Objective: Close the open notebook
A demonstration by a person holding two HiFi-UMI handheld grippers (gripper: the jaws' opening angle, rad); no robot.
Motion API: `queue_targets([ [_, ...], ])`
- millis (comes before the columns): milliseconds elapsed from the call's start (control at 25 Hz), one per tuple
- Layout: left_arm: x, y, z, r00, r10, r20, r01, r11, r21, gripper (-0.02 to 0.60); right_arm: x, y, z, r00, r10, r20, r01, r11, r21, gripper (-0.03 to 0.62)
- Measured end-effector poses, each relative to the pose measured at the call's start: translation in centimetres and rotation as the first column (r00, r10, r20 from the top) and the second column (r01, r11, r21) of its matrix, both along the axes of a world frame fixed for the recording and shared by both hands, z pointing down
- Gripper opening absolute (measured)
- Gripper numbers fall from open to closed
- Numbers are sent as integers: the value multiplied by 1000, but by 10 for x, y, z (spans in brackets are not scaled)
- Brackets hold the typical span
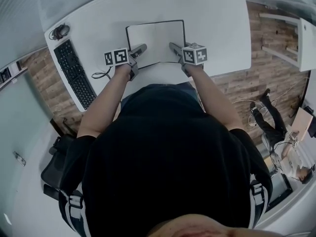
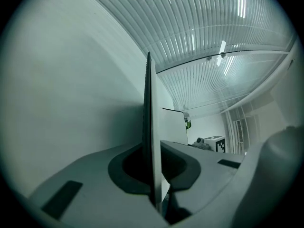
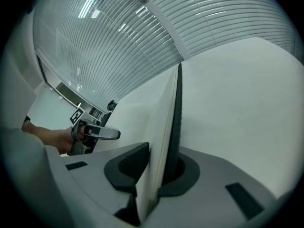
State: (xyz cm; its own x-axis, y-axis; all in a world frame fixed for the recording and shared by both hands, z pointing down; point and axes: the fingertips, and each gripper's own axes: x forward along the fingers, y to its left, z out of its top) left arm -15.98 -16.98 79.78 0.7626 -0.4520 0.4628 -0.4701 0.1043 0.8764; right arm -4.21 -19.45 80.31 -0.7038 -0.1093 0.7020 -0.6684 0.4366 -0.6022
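Found white table (image 1: pixel 217 28) on plank floor (image 1: pixel 247 85), keyboard (image 1: pixel 74 74) at left edge; left tongs (image 1: pixel 142 48), right tongs (image 1: pixel 173 47) clamping sides of open notebook (image 1: pixel 157 38).

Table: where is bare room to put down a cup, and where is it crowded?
The widest bare patch lies right of the notebook, up to the right edge of the table. A strip beyond the notebook is free. The left is crowded: keyboard, cable. The left tool and right tool grip the notebook's near corners.
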Motion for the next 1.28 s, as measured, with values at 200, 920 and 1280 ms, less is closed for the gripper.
queue_targets([
  [200,0,0,4,1000,4,11,-4,1000,-5,49,12,-3,9,999,5,-32,-4,1000,31,101],
  [920,5,2,2,1000,5,17,-5,1000,-11,49,65,-3,12,990,85,-109,-80,995,52,170],
  [1280,0,5,10,997,35,67,-35,999,0,49,86,-2,15,981,117,-157,-108,992,66,140],
])
